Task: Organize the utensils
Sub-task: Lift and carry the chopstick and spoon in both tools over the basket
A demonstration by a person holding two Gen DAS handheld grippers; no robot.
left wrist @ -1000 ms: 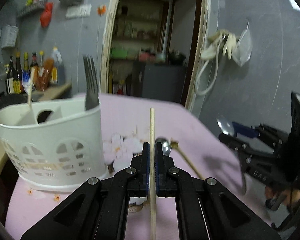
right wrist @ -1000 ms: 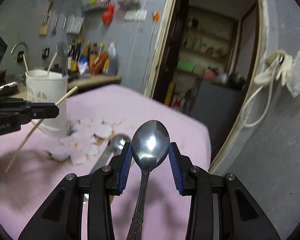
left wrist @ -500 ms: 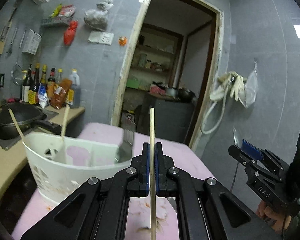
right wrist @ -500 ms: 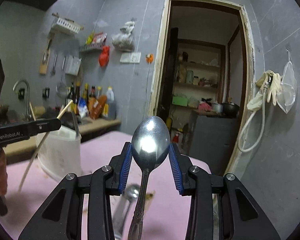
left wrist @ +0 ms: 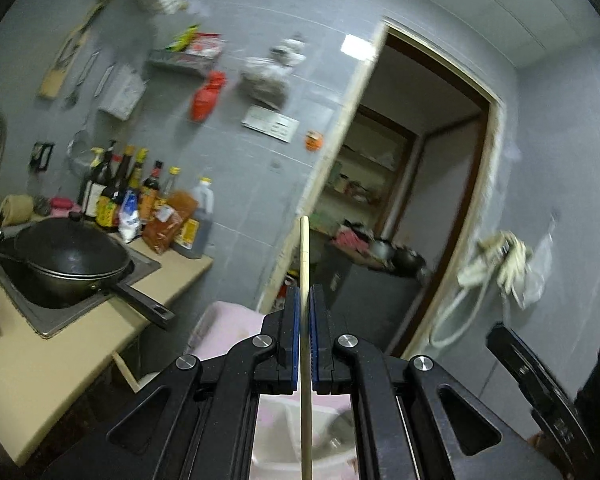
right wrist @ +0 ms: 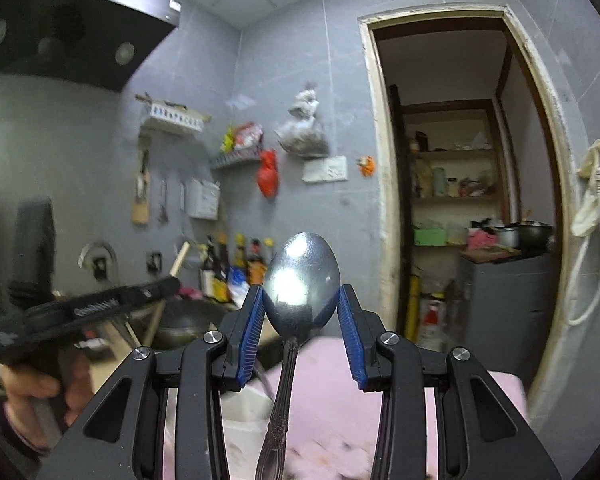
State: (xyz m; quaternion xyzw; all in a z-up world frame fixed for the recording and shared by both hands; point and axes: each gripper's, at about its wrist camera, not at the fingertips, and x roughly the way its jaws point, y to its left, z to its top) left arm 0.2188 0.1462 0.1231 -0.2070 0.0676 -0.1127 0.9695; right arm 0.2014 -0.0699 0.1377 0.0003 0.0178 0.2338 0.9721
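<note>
Pink-covered tabletop [right wrist: 332,392], low in both views. White utensil basket [left wrist: 300,460], beneath left tool. Left tool [left wrist: 305,320]: clenched on upright wooden chopstick [left wrist: 305,264]. Right tool [right wrist: 302,320]: grasping metal spoon [right wrist: 302,276], bowl up, held above tabletop.

The left gripper [left wrist: 305,300] points level, its blue pads pressed tight together on a thin chopstick [left wrist: 305,264] that stands upright between them. The right gripper [right wrist: 302,308] also points level, its pads [right wrist: 252,332] clamping the bowl of a metal spoon [right wrist: 302,280].
</note>
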